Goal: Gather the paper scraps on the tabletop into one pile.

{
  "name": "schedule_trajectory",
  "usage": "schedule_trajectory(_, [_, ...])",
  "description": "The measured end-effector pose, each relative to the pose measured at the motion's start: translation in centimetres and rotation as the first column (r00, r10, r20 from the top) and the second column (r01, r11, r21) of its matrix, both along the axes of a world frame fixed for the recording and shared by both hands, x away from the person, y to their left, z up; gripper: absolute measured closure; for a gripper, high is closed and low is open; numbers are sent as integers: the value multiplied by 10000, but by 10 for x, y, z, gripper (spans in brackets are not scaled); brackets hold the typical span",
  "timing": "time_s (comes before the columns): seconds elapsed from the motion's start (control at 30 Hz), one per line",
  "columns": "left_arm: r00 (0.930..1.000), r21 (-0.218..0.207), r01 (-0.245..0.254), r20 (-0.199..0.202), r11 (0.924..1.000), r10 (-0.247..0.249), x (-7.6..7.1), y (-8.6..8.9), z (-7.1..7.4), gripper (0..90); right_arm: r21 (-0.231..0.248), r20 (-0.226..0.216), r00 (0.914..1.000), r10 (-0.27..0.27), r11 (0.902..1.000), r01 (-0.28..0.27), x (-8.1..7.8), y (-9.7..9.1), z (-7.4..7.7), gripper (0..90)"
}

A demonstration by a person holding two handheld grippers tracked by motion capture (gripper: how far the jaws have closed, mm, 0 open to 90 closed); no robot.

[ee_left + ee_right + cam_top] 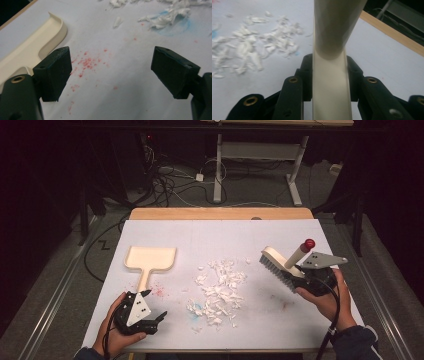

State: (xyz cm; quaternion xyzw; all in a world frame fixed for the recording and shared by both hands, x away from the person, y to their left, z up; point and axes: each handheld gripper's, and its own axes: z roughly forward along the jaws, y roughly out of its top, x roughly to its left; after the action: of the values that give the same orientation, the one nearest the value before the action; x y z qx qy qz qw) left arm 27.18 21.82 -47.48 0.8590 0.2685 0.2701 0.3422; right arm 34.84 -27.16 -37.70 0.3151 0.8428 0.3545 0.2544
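Note:
A cream dustpan lies flat on the white table cover, its handle pointing toward the person. My left gripper hovers just off the end of that handle, jaws wide apart and nothing between them. In the left gripper view the left gripper frames bare cover with red specks, and the dustpan sits at its left. My right gripper is shut on a cream hand brush with grey bristles and a red-tipped handle, held above the table's right side. In the right gripper view the right gripper clamps the brush body.
A heap of white paper scraps is spread over the middle of the cover, also seen as scraps and scraps. The wooden table edge runs along the far side. Cables and a desk frame stand on the floor beyond.

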Motion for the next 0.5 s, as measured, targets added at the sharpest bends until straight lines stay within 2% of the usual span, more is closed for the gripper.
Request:
schedule_trajectory(0.03, [10000,0,0,0,10000,0,0,0,0,159,0,0,10000,0,10000,0,0,0,0,682])
schedule_trajectory(0.1, [10000,21,13,-97,10000,-12,0,0,-2,159,-154,-31,9996,-297,9994,296,11,0,-5,682])
schedule_trajectory(0.13, [9999,69,14,-112,10000,-13,0,0,-2,159,-215,-146,9985,-519,9984,515,23,1,-11,682])
schedule_trajectory(0.2, [10000,43,43,-50,10000,-43,-2,-2,-1,159,-488,-2,9962,-869,9950,868,35,5,-16,682])
schedule_trajectory(0.23, [10000,43,43,-50,10000,-43,-2,-2,-1,159,-488,-2,9962,-869,9950,868,35,5,-16,682])
schedule_trajectory(0.27, [10000,-6,50,-24,10000,-50,-2,-2,-1,159,-783,184,9952,-961,9922,973,45,12,-20,682])
schedule_trajectory(0.3, [10000,-1,61,-25,10000,-61,-1,-3,-1,159,-783,184,9952,-961,9922,973,45,12,-20,682])
schedule_trajectory(0.33, [10000,46,78,-24,10000,-78,-1,-3,-1,159,-997,327,9945,-999,9897,1027,49,17,-22,682])
schedule_trajectory(0.37, [9999,84,119,-30,9999,-119,0,-3,-1,159,-1487,599,9921,-1099,9818,1178,56,28,-26,683])
schedule_trajectory(0.4, [9999,94,120,-42,9999,-120,0,-4,-2,159,-1783,898,9896,-1128,9757,1274,59,35,-28,682])
schedule_trajectory(0.43, [9999,187,131,-42,9997,-131,0,-4,-2,159,-1783,898,9896,-1128,9757,1274,59,35,-28,682])
schedule_trajectory(0.5, [9998,226,192,-93,9996,-190,-1,-4,-3,159,-2513,1418,9844,-1038,9581,1372,66,53,-37,682])
